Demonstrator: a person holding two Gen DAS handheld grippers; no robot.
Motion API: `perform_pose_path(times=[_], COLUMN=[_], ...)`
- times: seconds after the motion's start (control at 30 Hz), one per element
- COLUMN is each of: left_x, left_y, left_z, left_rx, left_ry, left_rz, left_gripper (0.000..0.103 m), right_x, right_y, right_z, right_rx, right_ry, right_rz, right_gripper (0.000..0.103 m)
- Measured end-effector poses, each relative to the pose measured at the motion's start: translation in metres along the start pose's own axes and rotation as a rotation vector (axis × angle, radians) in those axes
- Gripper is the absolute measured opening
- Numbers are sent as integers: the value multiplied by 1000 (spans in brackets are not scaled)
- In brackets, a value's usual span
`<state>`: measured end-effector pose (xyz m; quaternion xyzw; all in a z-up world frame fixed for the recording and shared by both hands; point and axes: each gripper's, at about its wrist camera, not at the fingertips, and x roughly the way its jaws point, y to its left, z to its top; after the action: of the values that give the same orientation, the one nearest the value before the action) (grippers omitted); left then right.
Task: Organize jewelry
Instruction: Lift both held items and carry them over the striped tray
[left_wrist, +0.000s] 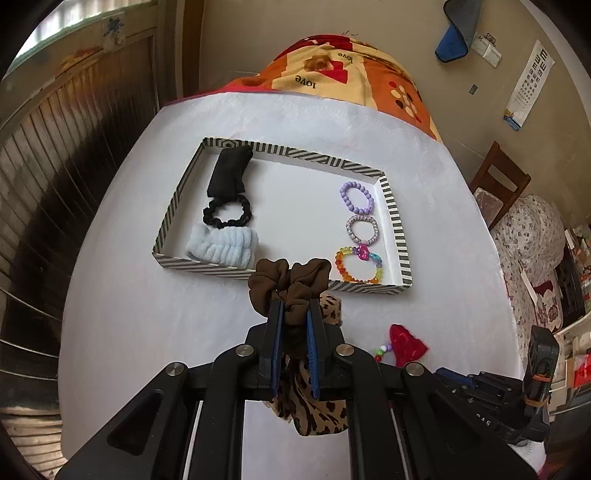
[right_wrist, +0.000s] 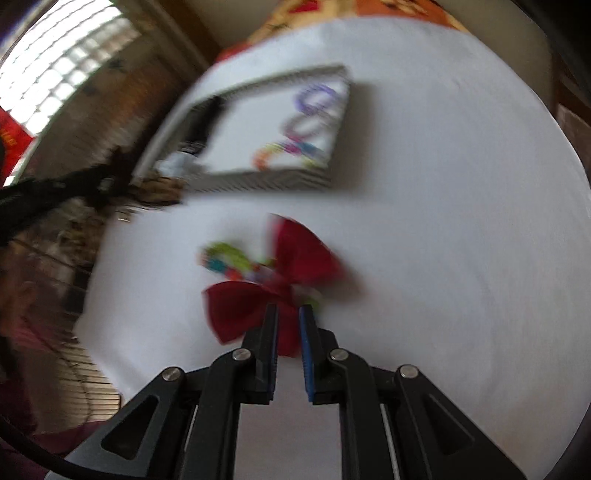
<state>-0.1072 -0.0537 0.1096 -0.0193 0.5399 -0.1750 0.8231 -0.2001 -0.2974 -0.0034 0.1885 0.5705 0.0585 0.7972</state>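
My left gripper (left_wrist: 294, 308) is shut on a brown scrunchie (left_wrist: 290, 282) and holds it just before the near wall of the striped tray (left_wrist: 280, 149). A leopard-print scrunchie (left_wrist: 314, 413) lies under the gripper. The tray holds a black cloth band (left_wrist: 229, 170), a black scrunchie (left_wrist: 227, 212) and a pale blue band (left_wrist: 221, 247) on its left, and purple (left_wrist: 356, 197), silver (left_wrist: 362, 229) and rainbow (left_wrist: 359, 264) bracelets on its right. In the blurred right wrist view, my right gripper (right_wrist: 288, 314) is narrowly open around the knot of a red bow (right_wrist: 291, 266), beside a coloured bead bracelet (right_wrist: 229, 258).
The white round table (left_wrist: 147, 325) carries everything. The red bow (left_wrist: 406, 345) also shows at the left wrist view's lower right, with the right gripper's body (left_wrist: 517, 391) beside it. An orange patterned cloth (left_wrist: 351, 74) lies beyond the table's far edge. A wooden chair (left_wrist: 498, 177) stands at right.
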Motion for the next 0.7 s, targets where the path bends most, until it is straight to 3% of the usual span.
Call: perform_pose_path(times=[0.07,0.1,0.13,0.2,0.4,0.43,0.47,0.57,0.7], left_x=[2,3,4,4,5,5,4,3,2], left_y=[-1,-2,-3,-5,-3,-1,2,7,9], left_z=[-1,-1,-2,-2,-2,-2,-2,-1,-1], left_rx=[2,3,6,7,1,-4,-9,-20,-29], left_ry=[7,9,10,12,15,14,12,5,2], left_rz=[-2,-3,-5,-7,-2,1,4,11,10], left_gripper=[2,2,2,2,2,2,2,2,2], right_x=[-7,-8,-8,-2,40,38,40,24,-23], right_y=[-3,-1,2,12,32,36,37,36,27], right_z=[-2,-3,-4,-6,-2,-3,-3,-5,2], right_rx=[28,31,26,-1,-19,-47,-49,-57,-17], right_ry=[-32,-35,-33,-26,37,-8,13,-7,-106], right_rz=[35,56,65,44,19,0,6,48,127], right_gripper=[12,17,30,41,41,22,7,2,2])
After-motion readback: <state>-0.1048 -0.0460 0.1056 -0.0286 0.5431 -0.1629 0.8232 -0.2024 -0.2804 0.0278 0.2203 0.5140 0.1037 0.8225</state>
